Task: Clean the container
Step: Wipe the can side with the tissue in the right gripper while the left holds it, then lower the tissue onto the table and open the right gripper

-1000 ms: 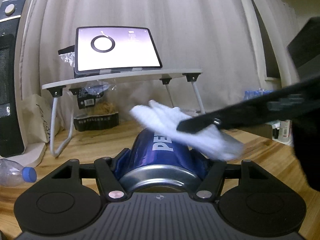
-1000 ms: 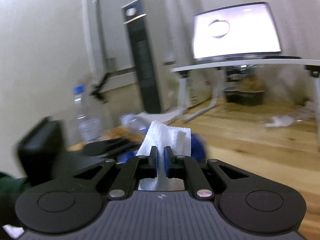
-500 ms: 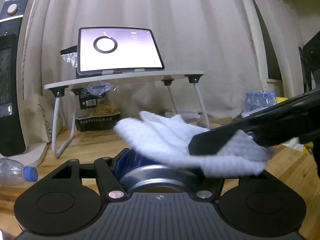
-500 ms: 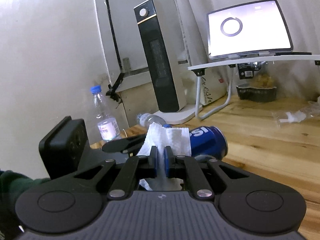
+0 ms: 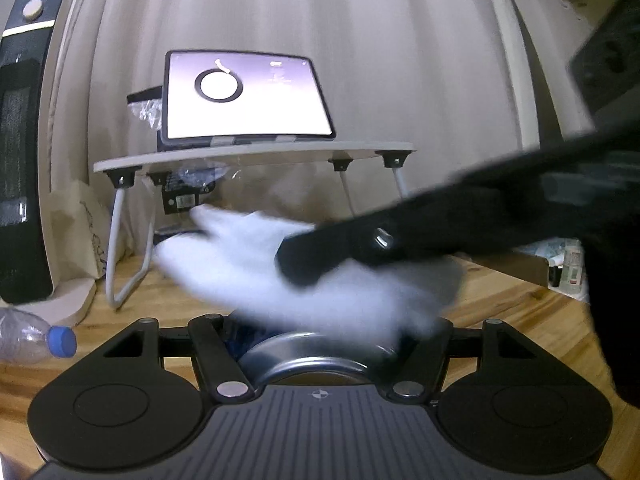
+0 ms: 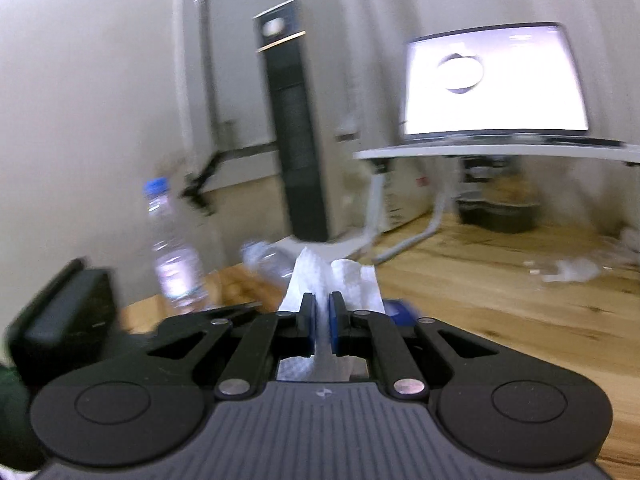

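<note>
My left gripper (image 5: pixel 316 344) is shut on a blue Pepsi can (image 5: pixel 308 350); only its silver end and a strip of blue show between the fingers. My right gripper (image 6: pixel 322 314) is shut on a white paper towel (image 6: pixel 336 284). In the left wrist view the towel (image 5: pixel 288 276) is blurred and lies over the top of the can, with the right gripper's black finger (image 5: pixel 360 248) coming in from the right. In the right wrist view a bit of the blue can (image 6: pixel 400 310) shows just past the towel, and the left gripper's body (image 6: pixel 64 320) sits at the lower left.
A white lap desk (image 5: pixel 256 156) with a lit tablet (image 5: pixel 244 100) stands on the wooden floor (image 6: pixel 500 300). A black tower heater (image 5: pixel 20 144) is at the left. A plastic bottle (image 5: pixel 36 340) lies on the floor; another bottle (image 6: pixel 172 248) stands upright by the wall.
The right gripper and towel have swept across the can, leftward and forward in the left wrist view, and now blur with motion. The towel covers nearly all the can's blue side. The left gripper has held still.
</note>
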Demonstrator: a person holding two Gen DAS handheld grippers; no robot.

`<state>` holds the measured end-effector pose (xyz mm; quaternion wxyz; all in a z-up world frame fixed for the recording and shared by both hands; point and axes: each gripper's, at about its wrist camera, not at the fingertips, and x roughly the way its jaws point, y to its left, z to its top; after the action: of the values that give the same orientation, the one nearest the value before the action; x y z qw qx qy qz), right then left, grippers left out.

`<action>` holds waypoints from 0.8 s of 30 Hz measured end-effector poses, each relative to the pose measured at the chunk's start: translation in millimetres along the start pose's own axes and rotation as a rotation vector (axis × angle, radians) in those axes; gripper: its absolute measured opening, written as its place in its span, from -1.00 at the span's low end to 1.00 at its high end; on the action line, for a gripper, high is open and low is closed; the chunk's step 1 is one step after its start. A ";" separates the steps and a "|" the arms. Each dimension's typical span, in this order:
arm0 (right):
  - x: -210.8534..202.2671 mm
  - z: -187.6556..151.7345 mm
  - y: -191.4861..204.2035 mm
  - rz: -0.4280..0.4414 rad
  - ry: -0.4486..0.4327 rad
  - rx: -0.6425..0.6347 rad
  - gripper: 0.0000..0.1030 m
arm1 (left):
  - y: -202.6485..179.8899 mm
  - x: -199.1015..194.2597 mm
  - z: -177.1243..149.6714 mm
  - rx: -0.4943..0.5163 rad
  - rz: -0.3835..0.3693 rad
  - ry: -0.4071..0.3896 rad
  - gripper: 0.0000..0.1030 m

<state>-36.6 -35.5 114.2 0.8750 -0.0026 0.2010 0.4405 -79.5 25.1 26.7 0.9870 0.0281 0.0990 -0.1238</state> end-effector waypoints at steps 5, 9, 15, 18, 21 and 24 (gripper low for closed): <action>-7.7 0.5 11.2 0.032 0.032 0.004 -0.81 | -4.0 -1.8 -0.5 0.024 -0.015 -0.010 0.29; -10.0 3.8 -3.9 -0.066 0.022 -0.005 -0.81 | -4.7 -3.0 -0.5 0.030 -0.022 -0.016 0.30; -11.8 -4.8 -55.9 -0.281 0.017 0.033 -0.81 | -4.2 -3.3 -0.4 0.026 -0.012 -0.018 0.30; -12.6 -25.2 -102.4 -0.448 0.095 0.124 -0.81 | -2.7 -1.2 -0.1 0.017 -0.011 -0.007 0.30; -18.8 -46.9 -137.7 -0.546 0.168 0.213 -0.73 | -3.8 1.4 0.1 0.021 -0.006 0.010 0.30; -22.0 -59.1 -148.6 -0.582 0.204 0.246 -0.30 | -5.9 3.5 0.0 0.032 0.002 0.025 0.30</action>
<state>45.8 -154.1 42.1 0.9332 0.0017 0.3300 0.1422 -77.6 18.6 25.7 0.9852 0.0456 0.1090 -0.1242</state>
